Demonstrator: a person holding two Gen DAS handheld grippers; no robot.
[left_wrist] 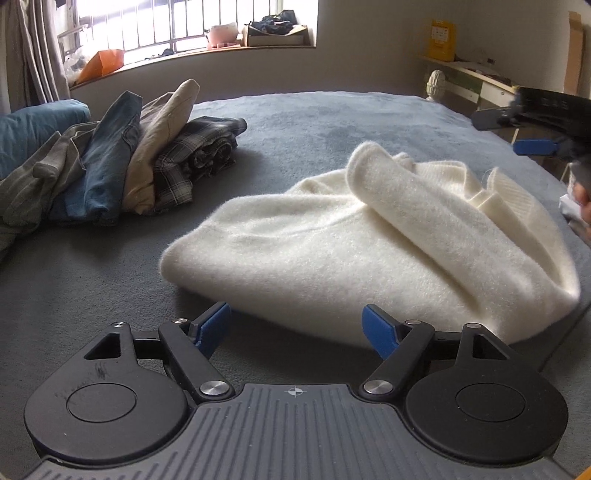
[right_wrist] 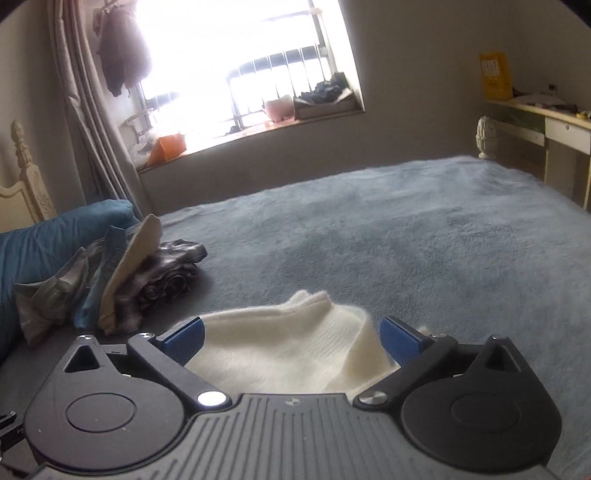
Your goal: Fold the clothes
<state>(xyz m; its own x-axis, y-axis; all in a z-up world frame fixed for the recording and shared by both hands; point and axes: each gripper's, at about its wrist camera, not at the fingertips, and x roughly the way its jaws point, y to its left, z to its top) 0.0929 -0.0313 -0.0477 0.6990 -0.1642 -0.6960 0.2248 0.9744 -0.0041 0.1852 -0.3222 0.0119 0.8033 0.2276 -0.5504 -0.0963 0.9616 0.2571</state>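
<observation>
A fluffy white sweater [left_wrist: 332, 251] lies partly folded on the grey-blue bed [left_wrist: 314, 122], one sleeve laid slantwise over its body. My left gripper [left_wrist: 295, 325] is open at the sweater's near edge, its blue pads [left_wrist: 216, 325] standing either side of the hem and apart from it. At the upper right of the left wrist view, my right gripper [left_wrist: 513, 133] hangs open above the sweater's far end. In the right wrist view that gripper [right_wrist: 291, 338] is wide open, with the sweater [right_wrist: 288, 354] lying below between the fingers, untouched.
A leaning pile of folded clothes [left_wrist: 129, 158] [right_wrist: 122, 277] rests against a blue pillow [left_wrist: 33, 125] on the left. A desk [right_wrist: 554, 122] and a white bedpost knob [right_wrist: 487, 136] stand beyond the bed's right edge. A cluttered windowsill [left_wrist: 258, 33] runs behind.
</observation>
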